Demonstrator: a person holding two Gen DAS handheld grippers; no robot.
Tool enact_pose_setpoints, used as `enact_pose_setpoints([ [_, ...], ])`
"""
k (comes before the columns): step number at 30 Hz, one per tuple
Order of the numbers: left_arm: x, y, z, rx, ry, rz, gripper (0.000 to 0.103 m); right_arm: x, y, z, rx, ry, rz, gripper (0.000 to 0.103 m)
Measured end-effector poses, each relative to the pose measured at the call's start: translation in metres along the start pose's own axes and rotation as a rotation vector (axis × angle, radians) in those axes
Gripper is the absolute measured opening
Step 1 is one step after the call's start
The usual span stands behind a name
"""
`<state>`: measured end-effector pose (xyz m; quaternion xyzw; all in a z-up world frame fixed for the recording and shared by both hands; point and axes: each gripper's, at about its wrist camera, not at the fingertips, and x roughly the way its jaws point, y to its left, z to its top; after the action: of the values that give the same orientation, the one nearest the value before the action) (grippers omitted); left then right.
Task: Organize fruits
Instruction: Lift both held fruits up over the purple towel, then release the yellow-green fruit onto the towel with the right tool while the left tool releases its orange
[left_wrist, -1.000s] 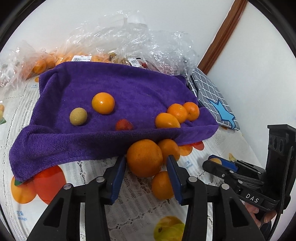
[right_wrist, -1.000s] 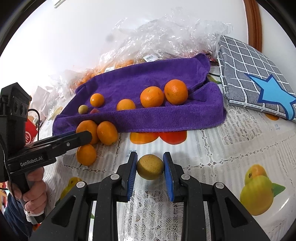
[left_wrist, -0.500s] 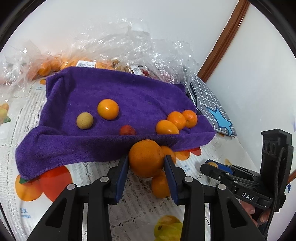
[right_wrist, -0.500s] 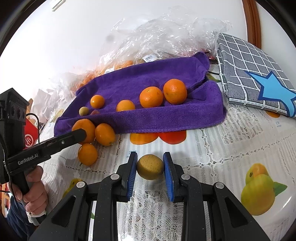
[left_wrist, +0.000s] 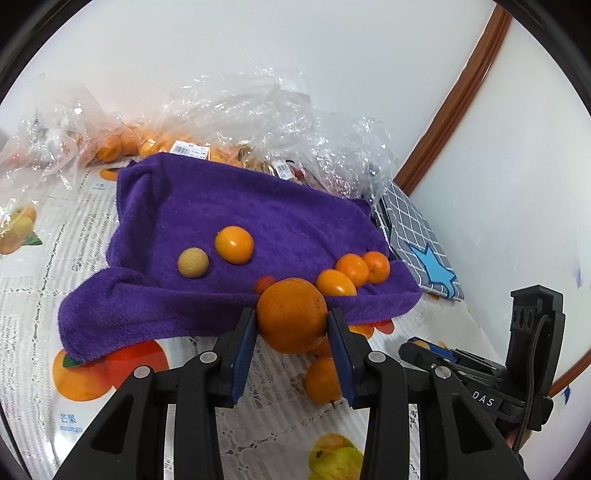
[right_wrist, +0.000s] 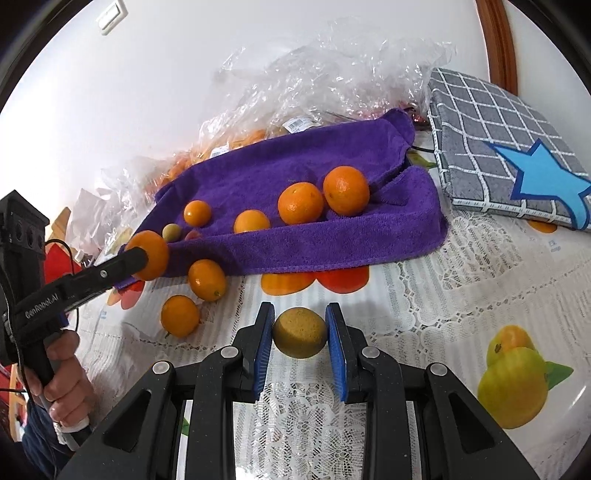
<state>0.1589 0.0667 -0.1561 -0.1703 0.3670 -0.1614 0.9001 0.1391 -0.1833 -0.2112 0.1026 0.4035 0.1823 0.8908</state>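
Observation:
My left gripper is shut on a large orange and holds it above the table, at the front edge of the purple towel; it also shows in the right wrist view. My right gripper is shut on a small yellow-brown fruit just over the tablecloth. On the towel lie several oranges, a small orange, a tan round fruit and a small red fruit. Two oranges lie on the table in front of the towel.
Clear plastic bags holding more oranges lie behind the towel against the white wall. A grey checked cushion with a blue star lies to the right. The table has a lace cloth with fruit prints.
My left gripper closed on the large orange and lifted it off the table up to the towel's front edge. My right gripper stayed still, holding the yellow-brown fruit.

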Motion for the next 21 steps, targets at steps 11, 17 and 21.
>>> enact_pose_setpoints([
  [11,-0.011,0.015,0.010,-0.032,-0.055,0.046,0.037,-0.024,-0.009,0.033,-0.009,-0.103,-0.086,0.029],
  [17,-0.012,0.026,0.014,-0.070,-0.064,0.060,0.037,-0.014,-0.019,0.065,-0.027,-0.124,-0.119,0.029],
  [21,-0.012,0.033,0.016,-0.081,-0.073,0.081,0.037,0.001,-0.025,0.081,-0.042,-0.125,-0.139,0.029],
])
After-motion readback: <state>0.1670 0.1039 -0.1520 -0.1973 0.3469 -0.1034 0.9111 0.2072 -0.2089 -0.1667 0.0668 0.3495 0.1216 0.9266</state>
